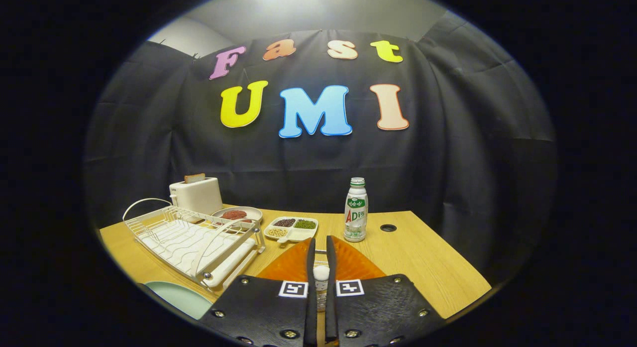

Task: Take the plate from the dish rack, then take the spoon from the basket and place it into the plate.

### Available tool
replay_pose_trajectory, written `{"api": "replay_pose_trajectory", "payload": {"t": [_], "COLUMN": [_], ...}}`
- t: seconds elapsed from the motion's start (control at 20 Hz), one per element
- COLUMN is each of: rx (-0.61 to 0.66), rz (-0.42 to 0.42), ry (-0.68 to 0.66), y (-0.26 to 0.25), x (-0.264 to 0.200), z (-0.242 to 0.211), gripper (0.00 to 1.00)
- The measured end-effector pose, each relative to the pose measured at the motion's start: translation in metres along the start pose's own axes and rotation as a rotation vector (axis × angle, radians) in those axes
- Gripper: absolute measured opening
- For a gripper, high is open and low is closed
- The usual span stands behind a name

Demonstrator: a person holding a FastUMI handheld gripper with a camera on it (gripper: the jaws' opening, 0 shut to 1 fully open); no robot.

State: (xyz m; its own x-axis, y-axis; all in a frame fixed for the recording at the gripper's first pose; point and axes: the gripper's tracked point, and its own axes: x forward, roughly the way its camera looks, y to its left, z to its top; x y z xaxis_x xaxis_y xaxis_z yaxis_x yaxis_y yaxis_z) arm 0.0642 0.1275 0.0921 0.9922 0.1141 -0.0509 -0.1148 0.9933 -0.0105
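Spoon [321, 275] sits pinched between the nearly closed fingers [321, 247], its white handle showing in the narrow gap, above an orange basket [356, 262] that lies just ahead of and under the fingertips. Left of the fingers a pale green plate [181, 297] lies flat on the table [428, 267], just in front of the white wire rack [191, 240]. Beyond stand a toaster [196, 195], a dish with a red patty [238, 215], a tray of beans [292, 227] and a bottle [356, 210].
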Motion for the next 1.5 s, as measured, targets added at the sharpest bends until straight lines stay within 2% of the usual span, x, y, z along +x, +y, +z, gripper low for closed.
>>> {"api": "replay_pose_trajectory", "payload": {"t": [0.9, 1.15, 1.5], "rx": [0.039, 0.096, 0.083], "rz": [-0.013, -0.002, 0.023], "ry": [-0.007, 0.008, 0.049], "y": [0.002, 0.013, 0.031], "x": [-0.076, -0.102, -0.128], "z": [0.138, 0.155, 0.144], "gripper": [0.06, 0.06, 0.06]}}
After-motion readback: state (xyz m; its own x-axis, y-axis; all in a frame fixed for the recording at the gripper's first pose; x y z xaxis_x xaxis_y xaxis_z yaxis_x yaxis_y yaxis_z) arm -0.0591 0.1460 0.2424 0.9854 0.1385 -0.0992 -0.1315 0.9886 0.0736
